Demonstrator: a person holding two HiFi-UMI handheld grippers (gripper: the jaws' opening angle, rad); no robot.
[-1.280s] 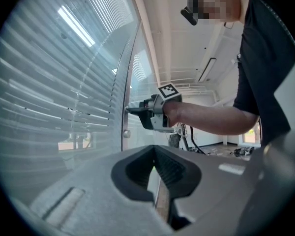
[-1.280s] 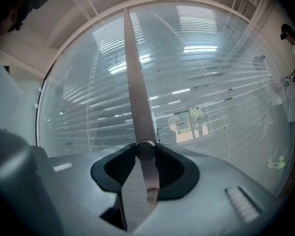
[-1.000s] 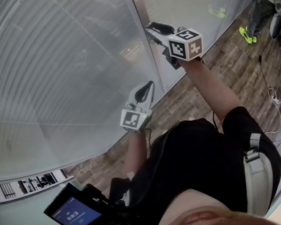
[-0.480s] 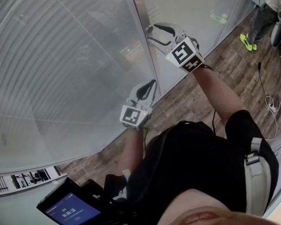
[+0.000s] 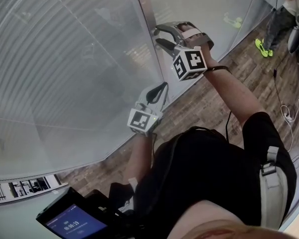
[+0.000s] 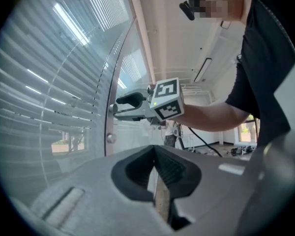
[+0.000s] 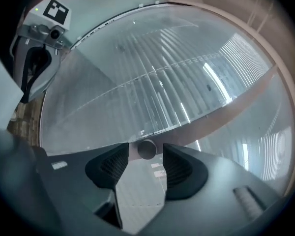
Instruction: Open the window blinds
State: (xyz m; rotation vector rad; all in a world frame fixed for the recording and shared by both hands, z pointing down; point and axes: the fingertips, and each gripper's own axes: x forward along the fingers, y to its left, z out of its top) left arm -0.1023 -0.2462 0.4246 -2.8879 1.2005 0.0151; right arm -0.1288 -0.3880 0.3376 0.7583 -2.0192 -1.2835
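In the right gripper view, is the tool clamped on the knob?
No: the right tool, its jaws just opening, stands clear of the knob between them.

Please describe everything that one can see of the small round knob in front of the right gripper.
The knob is small, round and grey, metallic in look, with a flat face turned toward the camera. It sits on the pale brown frame strip between two glass panes with blinds behind them. It stands between the tips of the right gripper, whose jaws have just been opening. A narrow gap shows on each side of it, so nothing seems to press on it.
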